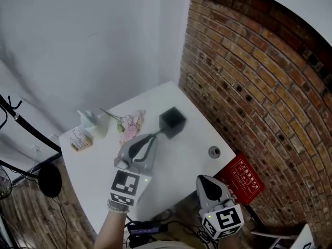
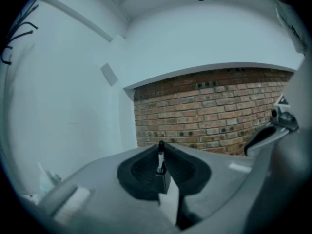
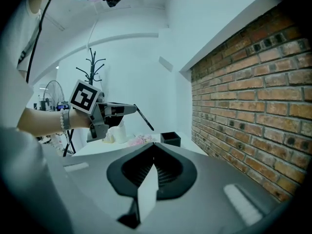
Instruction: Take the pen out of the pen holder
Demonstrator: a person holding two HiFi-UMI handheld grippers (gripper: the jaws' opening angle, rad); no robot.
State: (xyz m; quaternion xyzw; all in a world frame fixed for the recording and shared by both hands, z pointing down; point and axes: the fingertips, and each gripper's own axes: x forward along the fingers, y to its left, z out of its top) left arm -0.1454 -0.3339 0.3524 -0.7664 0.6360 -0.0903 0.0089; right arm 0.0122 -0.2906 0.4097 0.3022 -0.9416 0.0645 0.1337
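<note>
Left gripper (image 1: 154,136) is clamped on the pen (image 3: 144,118) — it's up clear of the black holder (image 1: 172,122), at the gripper's 1 o'clock. Right gripper (image 3: 154,146) is closed on nothing — down at 5 o'clock.

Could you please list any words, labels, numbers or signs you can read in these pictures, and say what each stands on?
Nothing can be read for certain.
Red board beside the table: white print, too small to read.
Small packet on the table: coloured print, too blurred to read.
Cubes on the left gripper and right gripper: square marker patterns only, no words.
</note>
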